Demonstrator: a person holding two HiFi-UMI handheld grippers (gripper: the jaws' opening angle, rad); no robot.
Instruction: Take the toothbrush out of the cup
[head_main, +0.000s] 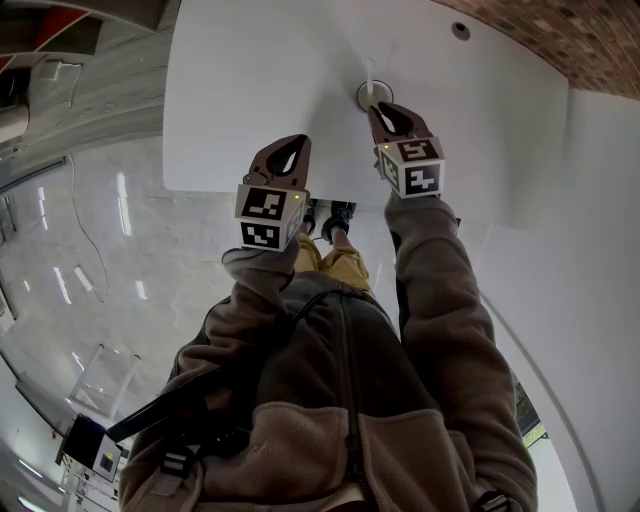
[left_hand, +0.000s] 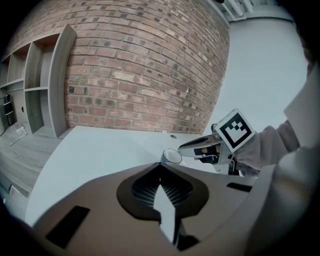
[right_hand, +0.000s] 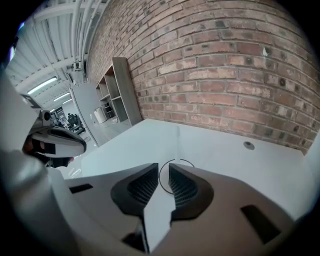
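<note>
A white cup (head_main: 372, 95) stands on the white table (head_main: 260, 80), with a thin white toothbrush (head_main: 370, 72) sticking up out of it. My right gripper (head_main: 378, 108) is right at the cup's near side. In the right gripper view its jaws stand slightly apart, open, with the cup rim (right_hand: 175, 164) showing in the gap and the toothbrush handle (right_hand: 178, 142) rising just beyond the tips. My left gripper (head_main: 297, 140) hovers to the left of the cup with its jaws closed together, holding nothing. The left gripper view shows the cup (left_hand: 172, 156) beside the right gripper (left_hand: 186, 147).
A round cable hole (head_main: 460, 30) sits in the table near the brick wall (right_hand: 225, 75). A grey shelf unit (left_hand: 45, 85) stands at the table's far left end. The table's near edge (head_main: 250, 190) runs just under the left gripper.
</note>
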